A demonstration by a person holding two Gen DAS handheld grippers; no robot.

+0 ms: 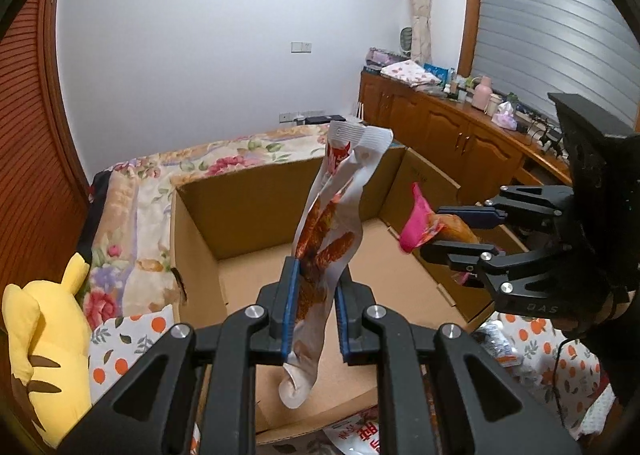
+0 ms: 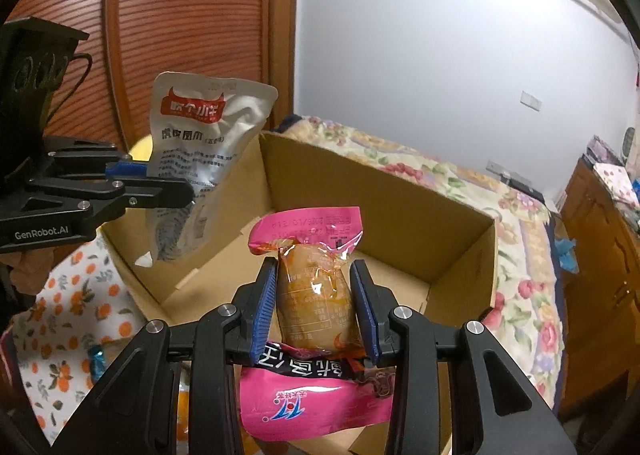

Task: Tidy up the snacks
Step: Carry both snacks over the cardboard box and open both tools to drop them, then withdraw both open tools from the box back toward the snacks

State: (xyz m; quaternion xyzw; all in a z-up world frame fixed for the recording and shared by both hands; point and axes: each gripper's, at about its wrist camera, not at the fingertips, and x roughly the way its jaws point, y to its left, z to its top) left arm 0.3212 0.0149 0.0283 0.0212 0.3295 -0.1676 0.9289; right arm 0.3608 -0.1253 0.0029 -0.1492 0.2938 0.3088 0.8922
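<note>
My left gripper (image 1: 316,295) is shut on a white snack pouch (image 1: 332,223) with red-brown print, held upright over the open cardboard box (image 1: 248,191). In the right wrist view that white snack pouch (image 2: 200,159) hangs from the left gripper (image 2: 176,183) above the box's left wall. A pink-and-orange snack pack (image 2: 316,287) stands between the blue pads (image 2: 266,307) of my right gripper (image 2: 316,303), which is shut on it over the cardboard box (image 2: 380,191). From the left wrist view the right gripper (image 1: 448,227) holds that pink pack (image 1: 420,223) over the box's right side.
The box sits on a bed with a floral quilt (image 1: 132,191) and an orange-print cloth (image 2: 68,311). A yellow plush toy (image 1: 44,339) lies at the left. More snack packs (image 1: 360,435) lie in front of the box. Wooden cabinets (image 1: 452,135) line the right wall.
</note>
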